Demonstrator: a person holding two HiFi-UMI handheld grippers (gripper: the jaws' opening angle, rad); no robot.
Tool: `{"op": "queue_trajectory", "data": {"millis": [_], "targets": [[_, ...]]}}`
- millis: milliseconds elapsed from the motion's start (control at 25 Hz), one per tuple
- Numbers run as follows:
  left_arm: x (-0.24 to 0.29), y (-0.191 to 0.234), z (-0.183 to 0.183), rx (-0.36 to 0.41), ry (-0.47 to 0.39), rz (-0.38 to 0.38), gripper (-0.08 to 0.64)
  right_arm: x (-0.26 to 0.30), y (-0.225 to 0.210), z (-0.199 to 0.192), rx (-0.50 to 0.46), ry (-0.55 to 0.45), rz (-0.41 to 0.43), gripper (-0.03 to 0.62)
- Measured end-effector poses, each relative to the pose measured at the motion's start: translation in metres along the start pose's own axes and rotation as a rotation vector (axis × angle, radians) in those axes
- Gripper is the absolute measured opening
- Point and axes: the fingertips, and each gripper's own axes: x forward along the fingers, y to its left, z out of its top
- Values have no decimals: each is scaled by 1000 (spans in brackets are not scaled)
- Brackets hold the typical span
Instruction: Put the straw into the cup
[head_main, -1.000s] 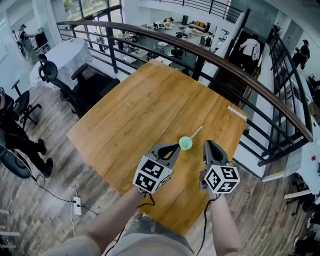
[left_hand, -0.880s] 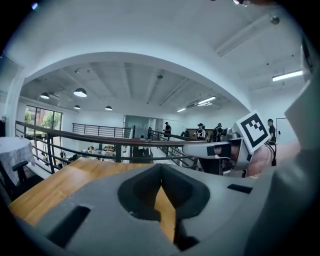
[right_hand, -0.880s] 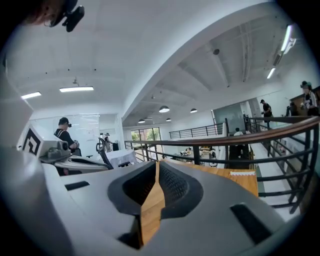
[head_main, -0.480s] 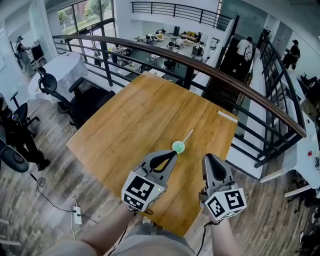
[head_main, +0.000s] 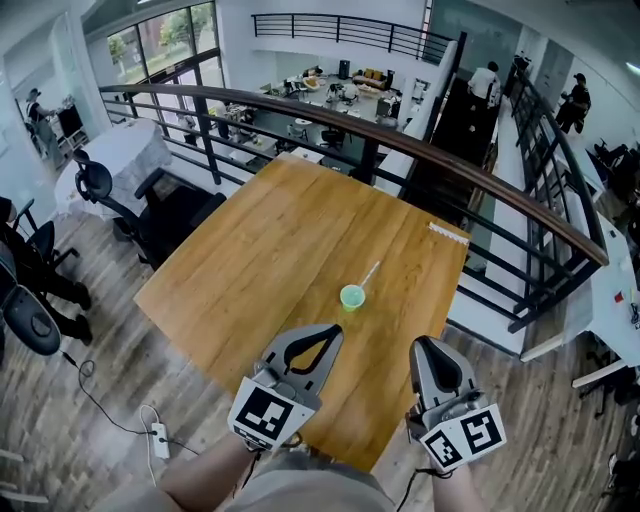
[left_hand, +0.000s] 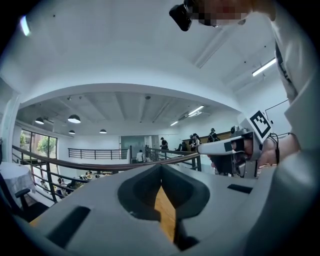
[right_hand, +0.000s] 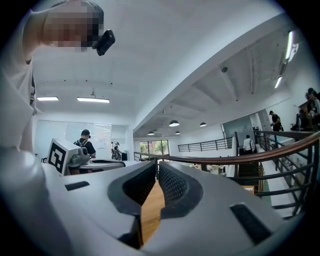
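Both closed, empty, left hand-held gripper (head_main: 335, 331), right hand-held gripper (head_main: 424, 343), cup (head_main: 351, 296) ahead, apart.

Your grey left gripper (head_main: 330, 332) and right gripper (head_main: 424, 345) carry black-and-white marker cubes (head_main: 265, 415) (thin black cables (head_main: 247, 468) trail underneath); your garment (head_main: 300, 490) is grey.

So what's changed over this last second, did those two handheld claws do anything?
The left gripper and the right gripper both drew back from the green cup toward the person, jaws shut and empty throughout. Nothing was grabbed or released. The cup stayed put on the table, with the straw still leaning in it.
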Motion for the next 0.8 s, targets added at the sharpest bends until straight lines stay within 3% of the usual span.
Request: {"op": "queue_trajectory", "data": {"millis": [320,560,800], "targets": [[-17,-18,-7,-45,19,-22,13,-11,19,-5,13,4,34,29],[-21,-19,-21,-6,33,-44,14,-15,22,-20,36,32,32,29],[-19,-18,-23,-20,40,-45,14,-17,21,-25,39,47,29,29]]}}
